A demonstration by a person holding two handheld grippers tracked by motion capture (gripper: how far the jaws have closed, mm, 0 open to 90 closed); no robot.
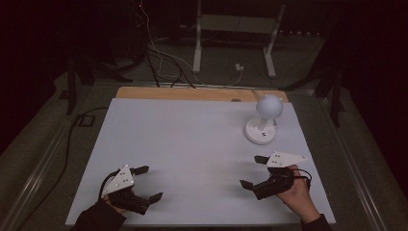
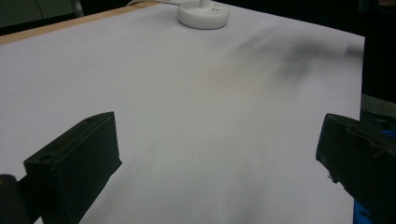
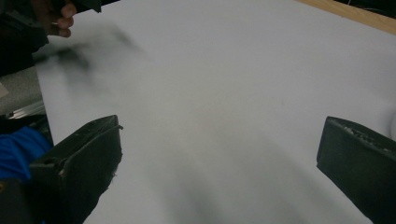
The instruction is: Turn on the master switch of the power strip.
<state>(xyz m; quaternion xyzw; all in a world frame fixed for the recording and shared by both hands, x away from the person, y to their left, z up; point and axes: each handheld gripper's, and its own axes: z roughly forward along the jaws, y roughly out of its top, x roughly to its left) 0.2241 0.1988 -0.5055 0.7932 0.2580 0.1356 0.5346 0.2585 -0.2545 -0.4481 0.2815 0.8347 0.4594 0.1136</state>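
Lamp (image 1: 263, 120) stands upright on its round white base, well ahead of my right gripper (image 1: 255, 172) and off to the far right of my left gripper (image 1: 148, 183), untouched by either. I have both tongs low over the near edge of the white table (image 1: 192, 139), each released with its jaws spread wide and nothing between them. In the left gripper view only the lamp's base (image 2: 203, 15) shows at the far end of the sheet. As I read it, the work has barely begun: no contact, no grasp yet. What remains is the whole reach forward with the right tong, then whatever handling the lamp needs.
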